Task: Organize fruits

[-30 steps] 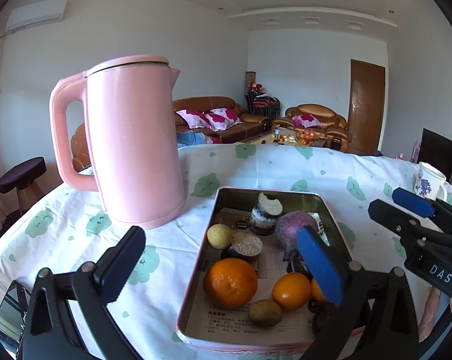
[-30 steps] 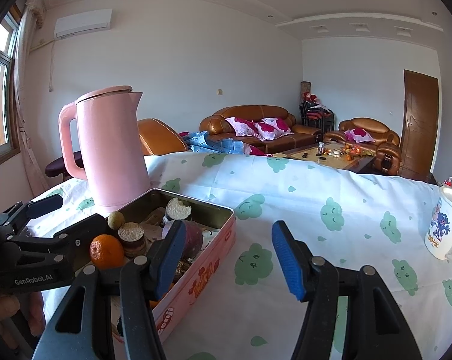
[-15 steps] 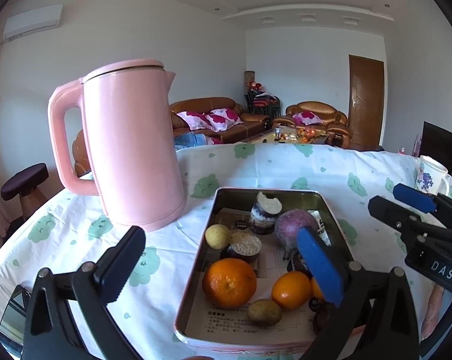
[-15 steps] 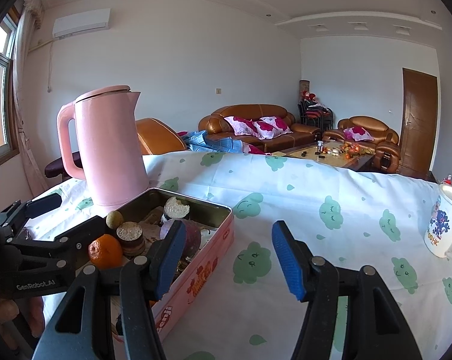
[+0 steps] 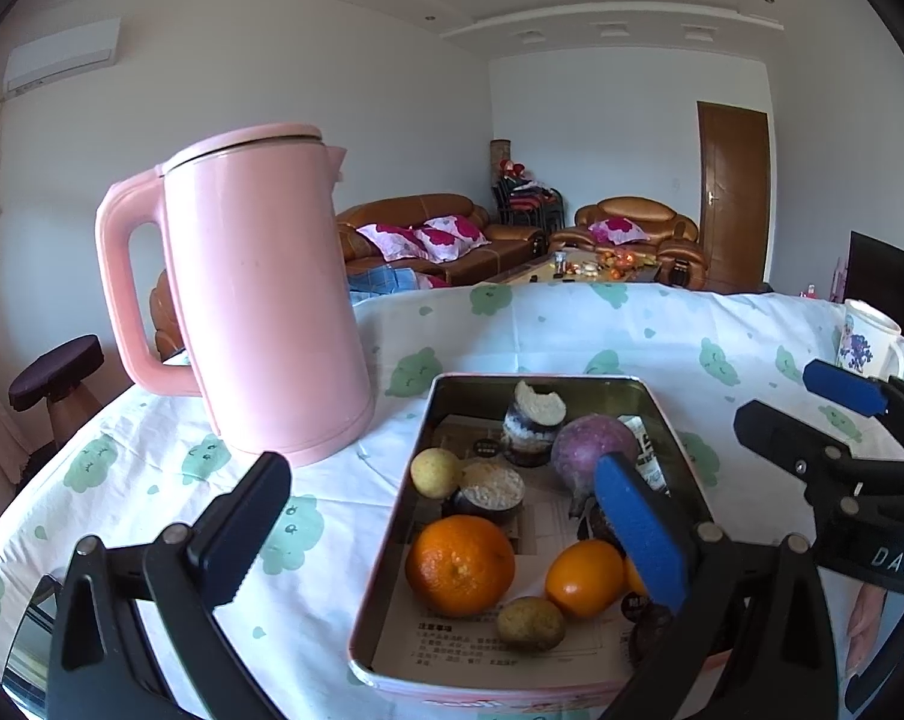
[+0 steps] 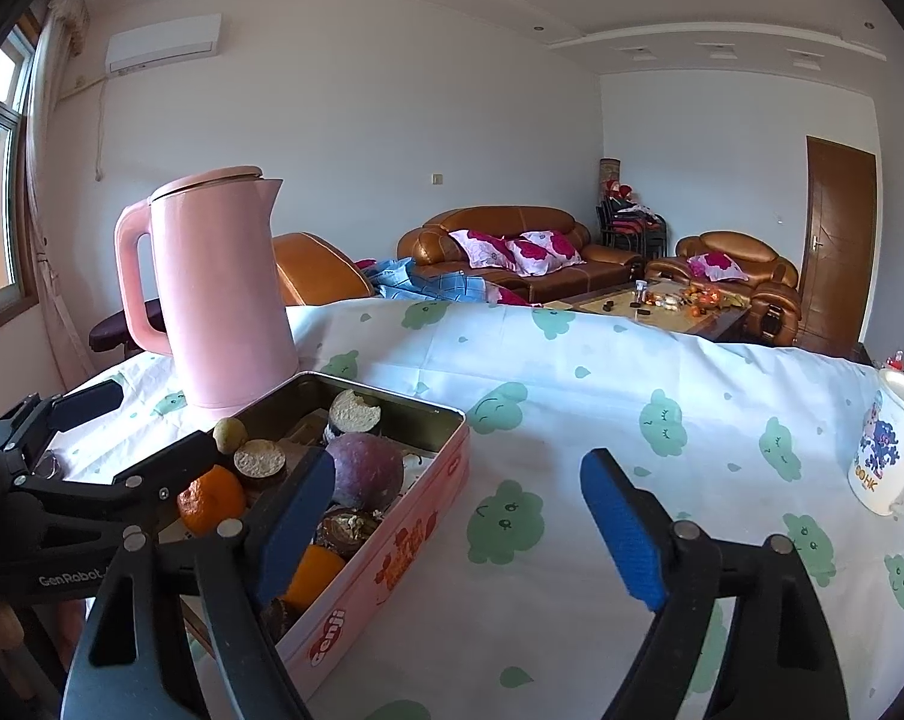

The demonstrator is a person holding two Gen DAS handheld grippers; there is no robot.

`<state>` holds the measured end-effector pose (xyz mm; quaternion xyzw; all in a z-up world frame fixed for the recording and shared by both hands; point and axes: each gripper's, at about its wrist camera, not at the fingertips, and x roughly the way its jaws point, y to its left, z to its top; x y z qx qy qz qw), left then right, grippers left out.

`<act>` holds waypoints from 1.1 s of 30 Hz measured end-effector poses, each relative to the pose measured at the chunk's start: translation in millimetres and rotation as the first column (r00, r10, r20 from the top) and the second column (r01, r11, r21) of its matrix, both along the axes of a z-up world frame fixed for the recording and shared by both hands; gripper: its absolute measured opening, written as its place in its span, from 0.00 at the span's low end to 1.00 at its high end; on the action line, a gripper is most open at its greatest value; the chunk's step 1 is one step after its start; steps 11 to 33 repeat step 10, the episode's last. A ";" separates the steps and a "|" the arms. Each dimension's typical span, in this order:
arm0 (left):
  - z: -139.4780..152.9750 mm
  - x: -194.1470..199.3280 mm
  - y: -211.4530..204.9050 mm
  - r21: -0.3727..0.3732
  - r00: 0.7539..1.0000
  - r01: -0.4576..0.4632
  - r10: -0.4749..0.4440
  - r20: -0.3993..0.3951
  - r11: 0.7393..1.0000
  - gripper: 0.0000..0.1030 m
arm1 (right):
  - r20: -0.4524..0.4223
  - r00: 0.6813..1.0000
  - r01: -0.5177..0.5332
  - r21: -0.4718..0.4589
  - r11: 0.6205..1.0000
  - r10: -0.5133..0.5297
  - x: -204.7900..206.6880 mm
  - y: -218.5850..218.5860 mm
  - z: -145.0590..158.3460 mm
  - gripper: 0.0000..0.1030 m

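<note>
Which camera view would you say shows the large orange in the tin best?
The left wrist view: the large orange lies fully exposed near the tin's front left corner. In the right wrist view the same orange is partly hidden behind the left gripper's black finger.

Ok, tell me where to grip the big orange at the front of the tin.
Take the big orange across its widest middle, from above. It is round, the tin wall stands close on its left, and the smaller orange sits to its right.

Place: a home living room.
Seating: brown leather sofas [image 6: 511,252] with floral cushions [image 6: 520,251].
Other signs: coffee table [image 6: 649,307], wall air conditioner [image 6: 164,42], wooden door [image 6: 838,246].
</note>
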<state>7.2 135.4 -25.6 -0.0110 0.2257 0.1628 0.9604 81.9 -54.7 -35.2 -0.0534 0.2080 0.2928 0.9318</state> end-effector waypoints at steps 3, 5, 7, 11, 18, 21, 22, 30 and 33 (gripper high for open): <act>-0.5 0.4 3.4 -0.014 1.000 -0.002 0.002 -0.004 1.000 1.00 | -0.005 1.000 0.004 0.004 1.000 -0.004 0.4 -0.3 -0.2 0.83; -0.7 0.4 3.9 -0.023 1.000 -0.001 0.001 -0.003 1.000 1.00 | -0.008 1.000 0.006 0.004 1.000 -0.006 0.9 -0.6 -0.5 0.83; -0.9 0.6 4.2 -0.026 1.000 0.002 -0.002 -0.003 1.000 1.00 | -0.011 1.000 0.006 0.005 1.000 -0.006 1.1 -1.0 -0.7 0.83; -0.9 0.9 3.1 -0.018 1.000 0.010 -0.010 -0.001 1.000 1.00 | -0.015 1.000 0.006 0.007 1.000 -0.006 1.3 -1.9 -0.8 0.83; -0.9 0.9 3.1 -0.018 1.000 0.010 -0.010 -0.001 1.000 1.00 | -0.015 1.000 0.006 0.007 1.000 -0.006 1.3 -1.9 -0.8 0.83; -0.9 0.9 3.1 -0.018 1.000 0.010 -0.010 -0.001 1.000 1.00 | -0.015 1.000 0.006 0.007 1.000 -0.006 1.3 -1.9 -0.8 0.83; -0.9 0.9 3.1 -0.018 1.000 0.010 -0.010 -0.001 1.000 1.00 | -0.015 1.000 0.006 0.007 1.000 -0.006 1.3 -1.9 -0.8 0.83; -0.9 0.9 3.1 -0.018 1.000 0.010 -0.010 -0.001 1.000 1.00 | -0.015 1.000 0.006 0.007 1.000 -0.006 1.3 -1.9 -0.8 0.83; -0.9 0.9 3.1 -0.018 1.000 0.010 -0.010 -0.001 1.000 1.00 | -0.015 1.000 0.006 0.007 1.000 -0.006 1.3 -1.9 -0.8 0.83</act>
